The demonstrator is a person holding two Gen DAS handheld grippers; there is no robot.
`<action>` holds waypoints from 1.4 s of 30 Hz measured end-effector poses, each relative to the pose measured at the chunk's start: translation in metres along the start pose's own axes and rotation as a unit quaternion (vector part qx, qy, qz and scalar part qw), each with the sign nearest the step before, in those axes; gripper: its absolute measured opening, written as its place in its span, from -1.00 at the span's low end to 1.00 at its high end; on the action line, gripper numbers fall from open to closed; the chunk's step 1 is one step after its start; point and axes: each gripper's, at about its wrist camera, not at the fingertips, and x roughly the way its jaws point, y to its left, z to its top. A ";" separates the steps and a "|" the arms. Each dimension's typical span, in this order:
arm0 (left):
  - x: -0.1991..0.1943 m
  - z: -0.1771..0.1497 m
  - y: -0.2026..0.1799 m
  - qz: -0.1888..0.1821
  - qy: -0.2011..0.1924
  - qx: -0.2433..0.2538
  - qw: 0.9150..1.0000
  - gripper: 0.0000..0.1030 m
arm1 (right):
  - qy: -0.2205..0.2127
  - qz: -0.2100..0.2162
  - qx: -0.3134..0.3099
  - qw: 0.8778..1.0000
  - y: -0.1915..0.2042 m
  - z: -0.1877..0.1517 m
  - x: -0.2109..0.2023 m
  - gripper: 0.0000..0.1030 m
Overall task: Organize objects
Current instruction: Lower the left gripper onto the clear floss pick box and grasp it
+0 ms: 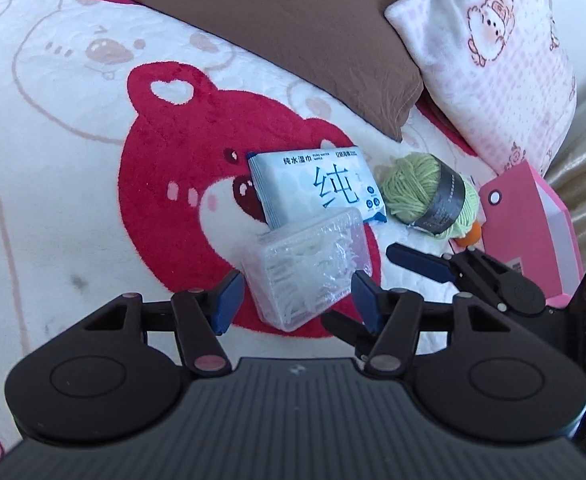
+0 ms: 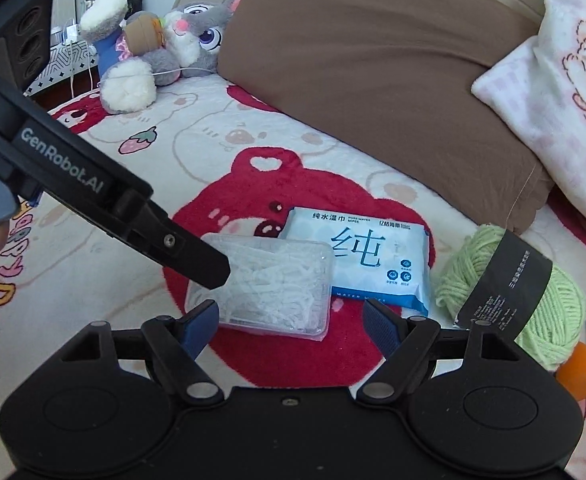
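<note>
Between left jaws: clear box (image 1: 307, 268), jaws apart, not gripping.
Right jaws: apart, empty, box (image 2: 269, 290) just ahead.
Beyond: wipes (image 1: 319, 184), yarn (image 1: 429, 194), all on bed.
Risk: slick lid may slip; soft blanket (image 1: 73, 208) lets box tilt.

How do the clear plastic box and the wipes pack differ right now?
The clear plastic box is a rigid, see-through case showing white sticks inside; the wipes pack is a soft, opaque blue-and-white pouch with printed characters. The box's far edge overlaps the pack's near edge, so the pack is partly covered. The box sits between the left gripper's open fingers; the pack lies beyond them. Both are flat rectangles on the blanket.
</note>
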 end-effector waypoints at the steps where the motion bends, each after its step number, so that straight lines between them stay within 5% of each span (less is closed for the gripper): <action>1: 0.003 -0.001 0.003 0.008 -0.004 -0.007 1.000 0.03 | 0.002 0.005 0.004 1.000 0.000 -0.001 0.002 0.60; 7: 0.019 -0.003 0.008 0.005 -0.014 -0.017 1.000 -0.16 | 0.015 0.044 0.003 0.999 0.003 0.004 0.015 0.63; 12: 0.021 -0.001 -0.002 0.019 -0.010 -0.024 0.999 -0.22 | 0.017 0.046 0.010 0.999 0.004 0.002 0.028 0.86; 19: 0.027 -0.010 0.011 -0.021 0.024 -0.126 0.991 -0.25 | 0.008 0.035 0.026 0.999 -0.002 0.000 0.019 0.87; 22: 0.030 -0.015 0.015 -0.063 0.056 -0.182 0.980 -0.27 | -0.003 0.022 0.010 1.000 -0.004 0.001 0.006 0.88; 36: 0.042 -0.032 -0.028 -0.053 0.086 -0.139 0.985 -0.30 | 0.049 0.042 0.098 0.993 -0.037 -0.031 -0.031 0.87; 42: 0.048 -0.040 -0.032 -0.031 0.067 -0.125 0.989 -0.20 | 0.058 0.024 0.070 0.996 -0.024 -0.045 -0.021 0.88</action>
